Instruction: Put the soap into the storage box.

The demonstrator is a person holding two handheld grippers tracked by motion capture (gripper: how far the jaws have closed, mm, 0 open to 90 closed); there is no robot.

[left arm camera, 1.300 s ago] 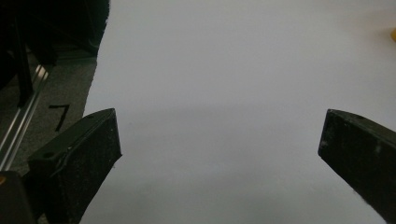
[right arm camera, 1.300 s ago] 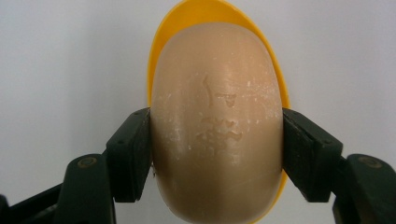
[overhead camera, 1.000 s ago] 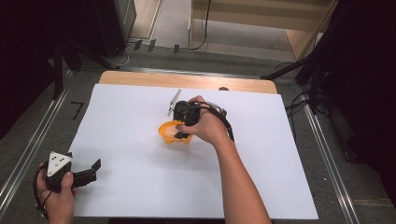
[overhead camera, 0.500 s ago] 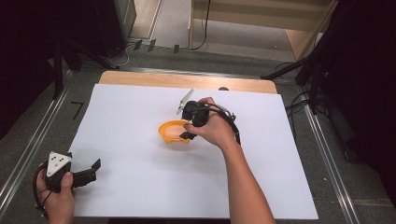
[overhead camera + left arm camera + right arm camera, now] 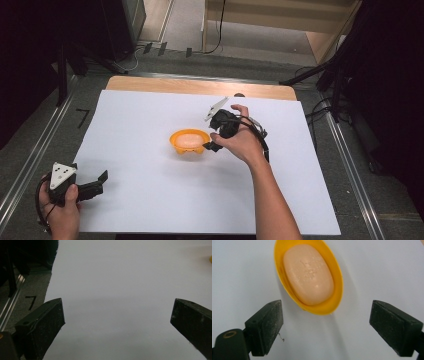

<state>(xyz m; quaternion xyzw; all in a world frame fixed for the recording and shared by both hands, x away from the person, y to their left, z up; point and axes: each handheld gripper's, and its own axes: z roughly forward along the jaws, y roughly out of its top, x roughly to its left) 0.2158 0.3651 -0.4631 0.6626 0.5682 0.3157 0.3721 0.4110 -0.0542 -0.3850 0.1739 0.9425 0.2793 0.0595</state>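
At the near left corner of the white sheet (image 5: 150,200), the left gripper (image 5: 92,187) rests low in the person's left hand (image 5: 60,215), jaws spread wide with only bare paper between them. Farther in, near the sheet's middle, the right gripper (image 5: 210,146) is likewise wide open and holding nothing, just beside the yellow dish (image 5: 337,285). A peach soap bar (image 5: 308,273) lies inside that dish.

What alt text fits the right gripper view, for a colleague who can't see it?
A pale peach soap bar lies in an oval yellow dish on a white sheet. The right gripper is open, its black jaws wide apart just short of the dish.
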